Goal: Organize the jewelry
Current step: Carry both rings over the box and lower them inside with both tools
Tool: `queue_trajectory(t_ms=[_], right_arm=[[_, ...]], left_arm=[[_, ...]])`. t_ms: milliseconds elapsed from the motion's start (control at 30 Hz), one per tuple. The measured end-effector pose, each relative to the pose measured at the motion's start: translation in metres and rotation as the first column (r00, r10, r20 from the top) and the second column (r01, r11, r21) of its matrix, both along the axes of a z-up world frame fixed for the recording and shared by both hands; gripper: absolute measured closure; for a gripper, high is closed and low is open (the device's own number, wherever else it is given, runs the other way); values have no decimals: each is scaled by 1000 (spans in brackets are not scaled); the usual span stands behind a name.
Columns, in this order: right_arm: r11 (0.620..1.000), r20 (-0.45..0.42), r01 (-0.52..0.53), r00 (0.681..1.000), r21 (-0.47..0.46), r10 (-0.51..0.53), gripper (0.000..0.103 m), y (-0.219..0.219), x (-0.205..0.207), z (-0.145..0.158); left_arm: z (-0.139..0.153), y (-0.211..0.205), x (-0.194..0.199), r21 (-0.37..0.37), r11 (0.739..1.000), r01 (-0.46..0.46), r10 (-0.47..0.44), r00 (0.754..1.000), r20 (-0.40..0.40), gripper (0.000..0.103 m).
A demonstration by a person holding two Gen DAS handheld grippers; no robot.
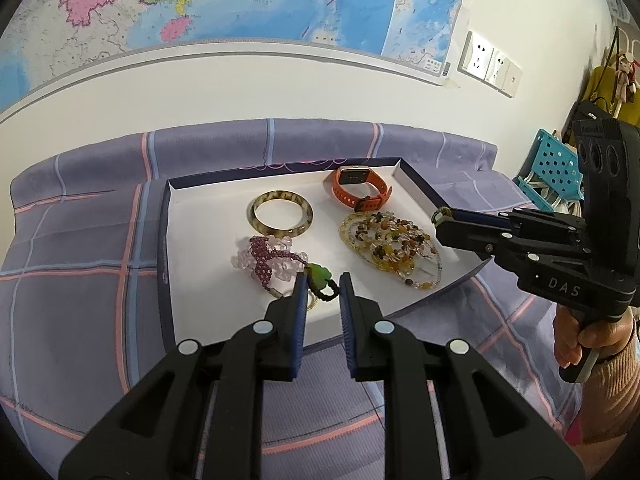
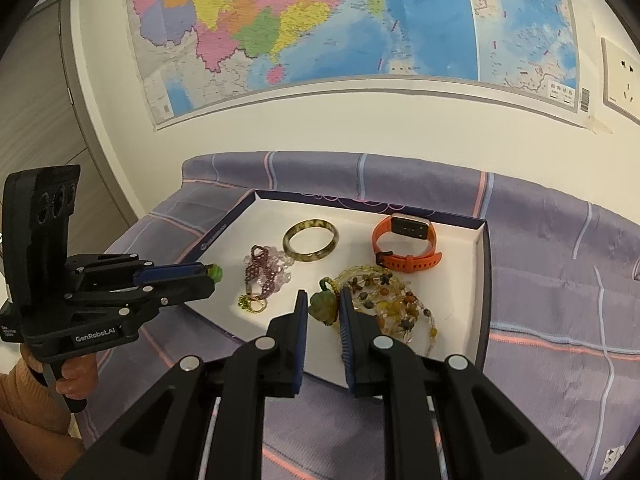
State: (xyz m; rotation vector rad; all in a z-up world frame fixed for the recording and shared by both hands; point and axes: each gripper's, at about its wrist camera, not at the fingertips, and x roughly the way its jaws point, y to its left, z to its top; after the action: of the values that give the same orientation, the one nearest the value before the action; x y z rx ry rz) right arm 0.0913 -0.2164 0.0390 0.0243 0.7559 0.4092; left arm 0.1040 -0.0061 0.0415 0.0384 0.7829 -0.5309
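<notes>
Both grippers grasp pendants: left gripper (image 1: 323, 286) clamps a bright green pendant (image 1: 318, 274), right gripper (image 2: 323, 304) an olive-green pendant (image 2: 323, 306), both above the white jewelry tray (image 2: 460, 288) holding bangle (image 2: 311, 241) and orange watch (image 2: 406, 246)

A home bedroom: ahead of the grippers, a checked purple bedsheet (image 1: 80, 240) under a wall map (image 2: 320, 20), with wall sockets (image 1: 490, 64).

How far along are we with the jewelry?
Done: bangle and orange watch lie apart in the tray. In hand: left gripper grips a bright green pendant, right gripper a dull green pendant. Left: the pink beads and amber beads lie heaped, probably needing straightening.
</notes>
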Motion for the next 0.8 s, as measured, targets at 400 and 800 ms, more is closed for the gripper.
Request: queue_trajectory(t_ms=[400,800], right_arm=[[1000,-39,9,999,-12,-9,89,1,17,-17],[1000,-54,8,998,-17,-9,89,6,27,-22]], left_arm=[[-10,-7,13,16,1000,-5,5,1000,-23,87],[-21,-13,25,34,999,-19,21,999,-48,87]])
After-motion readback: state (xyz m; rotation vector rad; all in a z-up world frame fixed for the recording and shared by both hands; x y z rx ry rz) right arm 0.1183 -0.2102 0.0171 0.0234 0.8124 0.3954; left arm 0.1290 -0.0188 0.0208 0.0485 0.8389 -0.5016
